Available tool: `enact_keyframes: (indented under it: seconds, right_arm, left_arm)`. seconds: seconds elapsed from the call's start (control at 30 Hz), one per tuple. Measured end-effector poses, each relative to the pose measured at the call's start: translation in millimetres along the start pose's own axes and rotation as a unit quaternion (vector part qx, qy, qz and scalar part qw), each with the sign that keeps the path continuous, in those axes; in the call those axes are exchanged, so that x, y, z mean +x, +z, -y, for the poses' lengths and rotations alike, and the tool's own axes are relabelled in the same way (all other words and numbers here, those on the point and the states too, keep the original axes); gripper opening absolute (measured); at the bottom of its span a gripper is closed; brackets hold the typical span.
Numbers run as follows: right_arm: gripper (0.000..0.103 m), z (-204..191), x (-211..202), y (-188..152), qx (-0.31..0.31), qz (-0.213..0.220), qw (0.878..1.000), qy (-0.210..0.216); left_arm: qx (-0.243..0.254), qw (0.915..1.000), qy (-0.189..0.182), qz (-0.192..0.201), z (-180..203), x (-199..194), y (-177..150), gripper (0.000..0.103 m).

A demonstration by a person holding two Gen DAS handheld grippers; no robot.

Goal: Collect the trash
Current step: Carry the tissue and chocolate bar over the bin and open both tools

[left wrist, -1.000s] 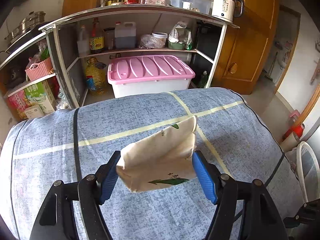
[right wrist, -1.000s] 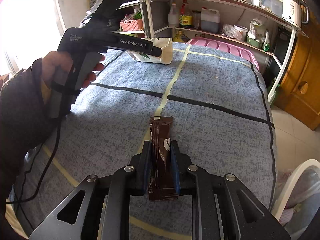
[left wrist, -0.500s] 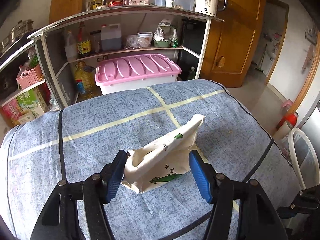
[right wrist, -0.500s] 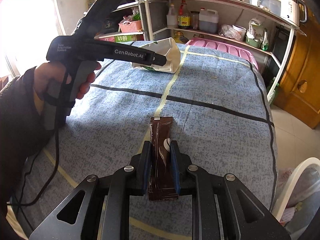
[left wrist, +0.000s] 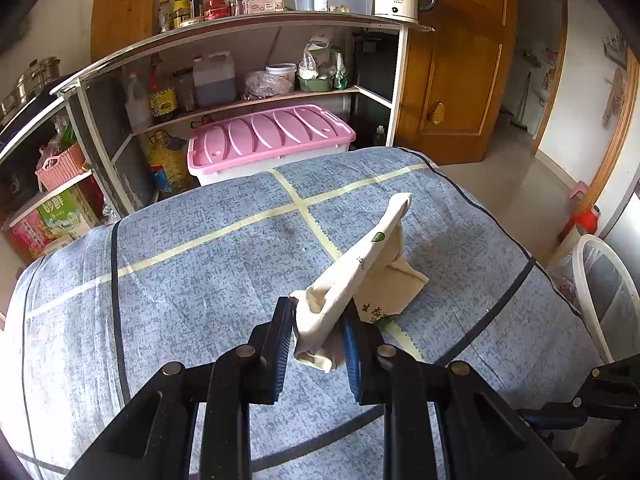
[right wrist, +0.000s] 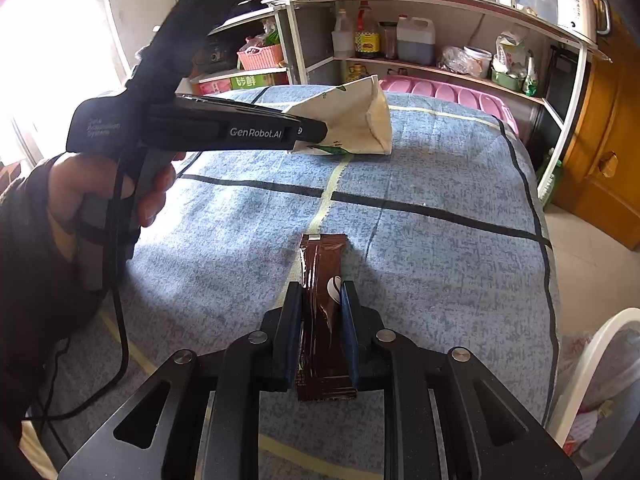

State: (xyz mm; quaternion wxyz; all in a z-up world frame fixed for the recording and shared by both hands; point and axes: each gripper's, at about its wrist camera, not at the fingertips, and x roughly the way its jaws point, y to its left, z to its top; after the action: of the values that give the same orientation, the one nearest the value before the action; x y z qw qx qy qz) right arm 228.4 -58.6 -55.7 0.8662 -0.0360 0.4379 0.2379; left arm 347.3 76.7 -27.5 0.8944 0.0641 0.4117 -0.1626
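Observation:
A cream paper bag [left wrist: 360,264] with green print lies on the blue cloth-covered table [left wrist: 180,280]. My left gripper [left wrist: 318,336] is closing on the bag's crumpled near end, and its blue pads squeeze the paper. The right wrist view shows the same bag [right wrist: 352,120] at the far side, with the left gripper's black body in front of it. My right gripper [right wrist: 320,312] is shut on a brown snack wrapper [right wrist: 324,272] that sticks out ahead of the fingers, just above the table.
A white-rimmed bin [left wrist: 604,296] lined with a bag stands off the table's right edge, the same bin [right wrist: 592,376] at lower right in the right wrist view. A pink-lidded box [left wrist: 272,136] and a loaded shelf unit [left wrist: 248,64] stand behind the table. A person's hand [right wrist: 104,192] holds the left gripper.
The left gripper's jaws have come together on the paper bag, squashing its near end flat, and the hand has shifted across the table. The right gripper and wrapper have kept still.

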Motion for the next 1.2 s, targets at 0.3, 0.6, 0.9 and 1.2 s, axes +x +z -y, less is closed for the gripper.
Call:
enact_keyframes:
  seconds: [0.3, 0.6, 0.9, 1.2]
  right_arm:
    - [0.02, 9.0, -14.3, -6.3, 0.026, 0.016, 1.0, -0.004]
    - [0.02, 15.7, -49.1, -18.0, 0.046, 0.045, 0.998, -0.015]
    - [0.02, 33.5, -99.9, -39.6, 0.074, 0.081, 0.993, -0.034]
    - [0.02, 63.5, -154.6, -67.9, 0.103, 0.112, 0.986, -0.071]
  left_arm:
    - [-0.032, 0.9994, 0.007, 0.013, 13.0, -32.0, -13.1, 0.024]
    - [-0.05, 0.9981, 0.011, 0.034, 40.8, -77.6, -31.6, 0.024]
    - [-0.045, 0.9972, 0.011, 0.058, 84.5, -124.1, -46.7, 0.024]
    - [-0.027, 0.9967, -0.012, 0.075, 148.8, -148.3, -56.5, 0.025]
